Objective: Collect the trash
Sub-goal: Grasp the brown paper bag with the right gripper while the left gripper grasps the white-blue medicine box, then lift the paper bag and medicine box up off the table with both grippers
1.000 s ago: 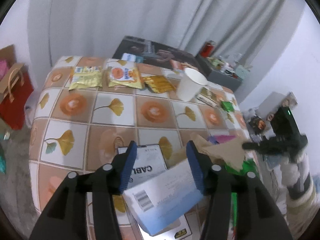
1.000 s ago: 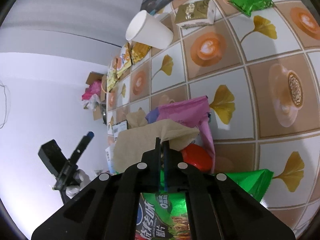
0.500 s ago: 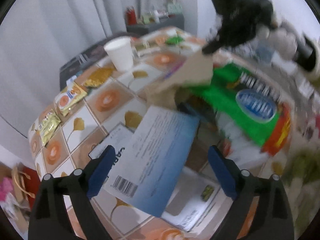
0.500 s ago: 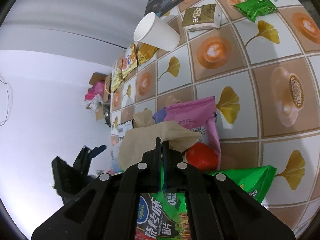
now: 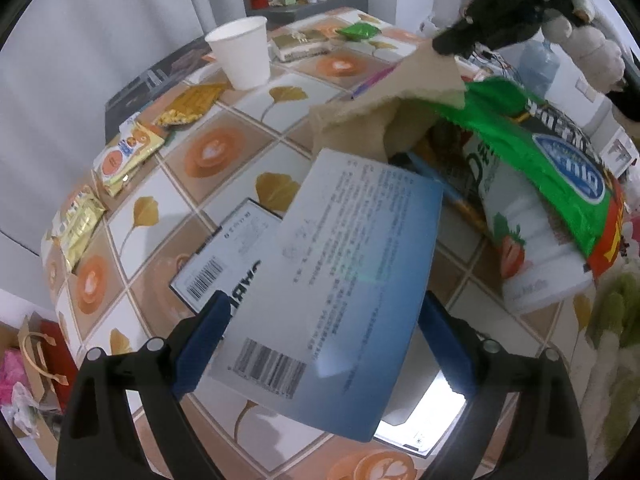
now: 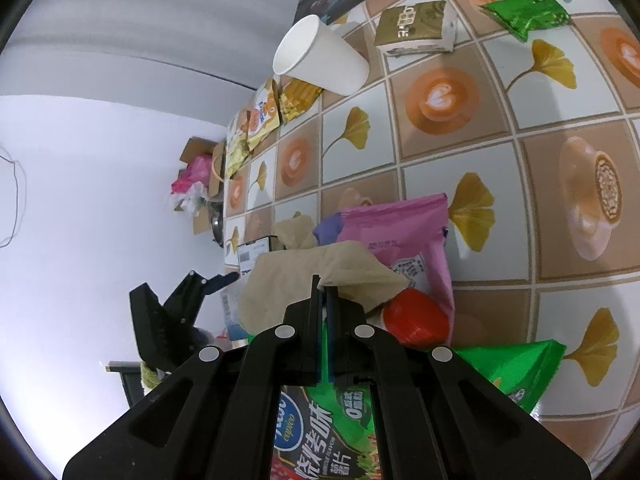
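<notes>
My left gripper [image 5: 324, 344] is open wide, its blue fingers on either side of a blue-and-white box [image 5: 340, 280] that lies on the pile; contact is not clear. My right gripper [image 6: 323, 300] is shut on a brown paper napkin [image 6: 304, 276] and holds it above the trash pile; it also shows in the left wrist view [image 5: 384, 84]. Under it lie a green chip bag [image 6: 332, 432], a pink packet [image 6: 404, 232] and a red lid [image 6: 416, 316]. The left gripper shows in the right wrist view [image 6: 208, 284].
A white paper cup [image 5: 240, 56] stands at the back of the tiled table [image 5: 208, 148]. Yellow and orange snack packets [image 5: 120, 156] lie along the far edge. A green packet [image 6: 524, 12] and a gold box [image 6: 416, 28] lie beyond. A black-and-white box [image 5: 224, 256] lies under the blue one.
My left gripper has opened much wider and swung right and closer over the blue box and the pile. My right gripper stays shut on the napkin, nearly still.
</notes>
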Motion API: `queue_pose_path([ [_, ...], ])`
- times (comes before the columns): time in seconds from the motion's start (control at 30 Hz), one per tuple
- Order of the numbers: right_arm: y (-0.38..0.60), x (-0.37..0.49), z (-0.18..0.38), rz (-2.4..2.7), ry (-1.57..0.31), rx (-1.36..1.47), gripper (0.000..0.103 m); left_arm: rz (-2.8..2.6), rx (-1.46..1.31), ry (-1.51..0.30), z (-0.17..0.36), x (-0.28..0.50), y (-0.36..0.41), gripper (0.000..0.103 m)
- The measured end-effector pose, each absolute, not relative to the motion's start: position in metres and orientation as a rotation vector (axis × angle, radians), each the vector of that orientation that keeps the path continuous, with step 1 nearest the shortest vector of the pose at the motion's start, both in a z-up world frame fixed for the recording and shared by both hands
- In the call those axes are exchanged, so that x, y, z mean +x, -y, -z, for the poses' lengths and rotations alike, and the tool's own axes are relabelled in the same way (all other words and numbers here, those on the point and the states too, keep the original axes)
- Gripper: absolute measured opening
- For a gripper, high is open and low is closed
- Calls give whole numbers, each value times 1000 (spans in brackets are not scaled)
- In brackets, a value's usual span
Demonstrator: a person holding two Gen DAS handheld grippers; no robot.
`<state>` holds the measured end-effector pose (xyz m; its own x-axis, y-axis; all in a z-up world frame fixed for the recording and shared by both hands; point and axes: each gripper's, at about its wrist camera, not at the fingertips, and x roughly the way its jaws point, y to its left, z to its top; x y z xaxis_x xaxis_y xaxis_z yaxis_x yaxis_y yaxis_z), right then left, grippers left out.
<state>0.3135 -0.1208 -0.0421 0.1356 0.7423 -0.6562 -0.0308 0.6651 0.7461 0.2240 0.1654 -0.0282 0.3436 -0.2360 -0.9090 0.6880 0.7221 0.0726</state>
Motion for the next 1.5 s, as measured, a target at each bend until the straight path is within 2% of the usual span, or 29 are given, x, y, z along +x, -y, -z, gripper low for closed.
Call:
queue_pose_path([
  [0.23, 113, 311, 33, -666, -1300, 667, 0, 614, 423, -1074, 31, 225, -170, 91],
  [0.5, 103, 308, 6, -725, -1207, 664, 0, 594, 328, -1052, 26, 219, -174, 80],
  [0.93, 120, 303, -71, -811, -939, 704, 0, 505, 127, -891, -26, 211, -194, 75],
  [0.97, 123, 302, -75, -812, -926, 706, 0, 501, 117, -880, -30, 210, -195, 66],
  [1.0, 127, 300, -80, -810, -909, 707, 0, 504, 107, -871, -34, 209, -195, 43],
  [1.17, 143, 292, -89, -796, -864, 711, 0, 447, 41, -897, -43, 213, -203, 42],
  [1.5, 158, 285, -82, -765, -873, 723, 0, 408, -68, -971, -19, 218, -220, 43],
])
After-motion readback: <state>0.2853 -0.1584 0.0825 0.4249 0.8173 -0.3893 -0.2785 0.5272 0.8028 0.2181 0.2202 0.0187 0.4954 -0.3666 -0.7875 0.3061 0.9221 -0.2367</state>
